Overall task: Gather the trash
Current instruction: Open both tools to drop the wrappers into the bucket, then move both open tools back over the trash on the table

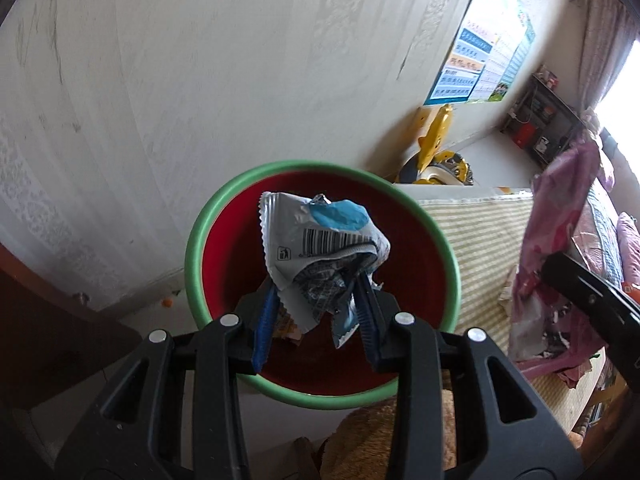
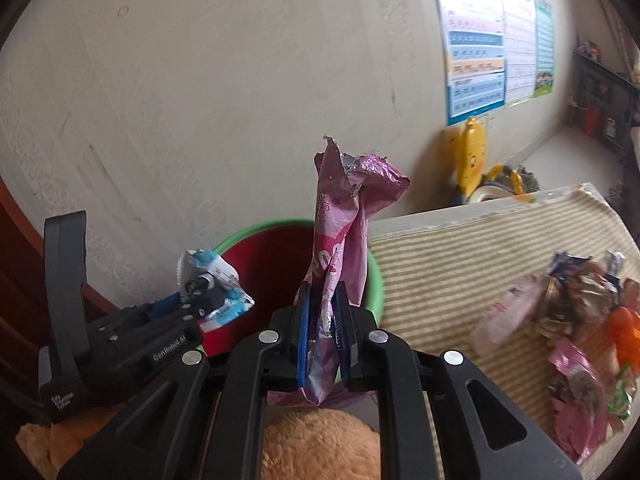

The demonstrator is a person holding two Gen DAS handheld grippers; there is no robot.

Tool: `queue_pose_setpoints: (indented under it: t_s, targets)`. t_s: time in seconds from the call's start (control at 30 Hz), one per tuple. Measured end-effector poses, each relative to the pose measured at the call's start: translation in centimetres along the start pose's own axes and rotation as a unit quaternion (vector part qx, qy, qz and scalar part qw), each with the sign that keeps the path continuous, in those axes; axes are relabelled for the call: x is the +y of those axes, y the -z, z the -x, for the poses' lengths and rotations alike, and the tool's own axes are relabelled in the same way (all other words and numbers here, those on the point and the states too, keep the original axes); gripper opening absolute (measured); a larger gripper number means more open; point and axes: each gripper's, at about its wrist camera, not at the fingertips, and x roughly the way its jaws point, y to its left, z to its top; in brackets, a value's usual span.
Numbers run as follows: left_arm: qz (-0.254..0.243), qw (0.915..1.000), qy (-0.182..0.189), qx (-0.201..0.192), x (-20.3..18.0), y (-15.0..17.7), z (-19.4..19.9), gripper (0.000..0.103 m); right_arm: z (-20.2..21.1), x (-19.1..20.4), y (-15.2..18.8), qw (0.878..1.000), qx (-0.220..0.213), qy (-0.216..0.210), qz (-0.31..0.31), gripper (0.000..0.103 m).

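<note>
A red bin with a green rim (image 1: 192, 248) stands on the floor by the wall. My left gripper (image 1: 316, 304) is shut on a crumpled white and blue wrapper (image 1: 320, 240), held right over the bin's mouth. In the right wrist view the bin (image 2: 372, 280) lies just ahead, and my right gripper (image 2: 324, 332) is shut on a tall pink wrapper (image 2: 340, 216) near the bin's right rim. The left gripper (image 2: 192, 300) with its white and blue wrapper (image 2: 212, 276) shows at the left of that view. The pink wrapper (image 1: 560, 240) hangs at the right of the left wrist view.
A bed with a green striped sheet (image 2: 460, 264) borders the bin on the right, with several more wrappers (image 2: 580, 320) piled on it. A tan plush toy (image 2: 320, 440) lies under the grippers. A yellow toy (image 2: 476, 160) and wall posters (image 2: 492, 48) are at the back.
</note>
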Motion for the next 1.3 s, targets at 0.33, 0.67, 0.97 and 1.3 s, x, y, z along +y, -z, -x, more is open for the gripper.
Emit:
queue_pose_setpoints:
  t_s: [0.33,0.67,0.97,1.3]
  targets:
    - [0.032,0.9993,-0.011,0.014,1.2,0.5,-1.3,0.050,-2.8,0.3,-0.3,1.000,0.011,-0.003,0.005,0.035]
    - [0.026,0.9994,-0.022,0.010,1.0,0.3,-0.8,0.063,-2.3,-0.3,-0.2,1.000,0.002,-0.010,-0.013,0.047]
    - [-0.009,0.9999,-0.011,-0.001,-1.4,0.3,0.5,0.065,2.3,-4.9,1.8,0.998,-0.015,0.041,-0.045,0.055]
    - [-0.066,0.9975,0.023,-0.008,-6.0,1.1,1.7,0.067,10.0,-18.9,9.4,0.964,0.013,0.226,-0.142,0.059]
